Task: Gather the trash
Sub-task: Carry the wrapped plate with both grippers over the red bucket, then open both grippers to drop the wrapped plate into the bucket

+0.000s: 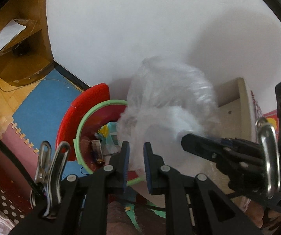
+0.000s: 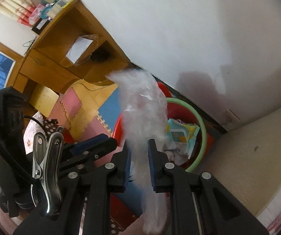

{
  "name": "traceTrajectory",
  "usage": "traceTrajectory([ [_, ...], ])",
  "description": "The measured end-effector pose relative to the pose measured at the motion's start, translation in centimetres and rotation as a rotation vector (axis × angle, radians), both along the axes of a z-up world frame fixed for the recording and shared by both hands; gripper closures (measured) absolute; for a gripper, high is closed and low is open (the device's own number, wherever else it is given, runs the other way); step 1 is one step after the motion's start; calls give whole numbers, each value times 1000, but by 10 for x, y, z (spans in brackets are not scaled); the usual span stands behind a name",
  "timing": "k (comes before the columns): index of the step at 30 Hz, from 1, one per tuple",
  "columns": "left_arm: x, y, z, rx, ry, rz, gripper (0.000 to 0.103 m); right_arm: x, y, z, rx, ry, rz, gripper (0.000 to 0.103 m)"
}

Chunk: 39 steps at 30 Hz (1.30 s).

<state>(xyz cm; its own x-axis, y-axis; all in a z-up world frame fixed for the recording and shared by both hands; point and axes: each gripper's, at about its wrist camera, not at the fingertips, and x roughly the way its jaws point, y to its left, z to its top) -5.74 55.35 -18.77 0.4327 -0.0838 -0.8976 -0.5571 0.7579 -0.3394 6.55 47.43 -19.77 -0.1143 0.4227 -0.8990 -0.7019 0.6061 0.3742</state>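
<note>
White plaster wall (image 1: 140,29) fills the top of both views, with interlocking foam floor mats (image 1: 36,105) in blue, pink and yellow below and a wooden desk (image 2: 66,58) at upper left. Down at centre sits a red plastic bin (image 1: 93,105) with a pale green hoop rim (image 2: 197,121), round and glossy, holding crumpled colourful wrappers (image 2: 181,135). Over it hangs a clear plastic bag (image 1: 168,101), thin, crinkled and blurred. Left gripper (image 1: 136,150): its blue-padded fingers (image 1: 126,156) are nearly together, pinching a fold of the film at lower centre. Right gripper (image 2: 138,148): its fingers (image 2: 151,156) stand a narrow way apart, clamped on a twisted strip of the same bag, which rises to the frame's middle. A beige board cabinet (image 1: 236,105) stands at right.
</note>
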Motion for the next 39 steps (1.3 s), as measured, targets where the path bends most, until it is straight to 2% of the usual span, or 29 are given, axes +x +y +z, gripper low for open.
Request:
traceTrajectory([
  [4,0,4,-4,11,23,0,81,4,0,-6,-15,1,-7,76],
  [10,-2,8,-10,11,53,-2,78,5,0,-6,-26,3,-29,75],
  [14,-5,7,-6,32,58,1,66,3,-2,-2,-22,-8,-34,75],
  [21,-9,3,3,56,62,0,65,-7,-13,11,-2,-19,-62,75],
  [28,-17,-6,18,81,48,-5,65,-20,-31,39,39,-64,-73,75],
  [39,-35,-21,56,125,19,32,65,-42,-61,84,138,-114,-62,75],
])
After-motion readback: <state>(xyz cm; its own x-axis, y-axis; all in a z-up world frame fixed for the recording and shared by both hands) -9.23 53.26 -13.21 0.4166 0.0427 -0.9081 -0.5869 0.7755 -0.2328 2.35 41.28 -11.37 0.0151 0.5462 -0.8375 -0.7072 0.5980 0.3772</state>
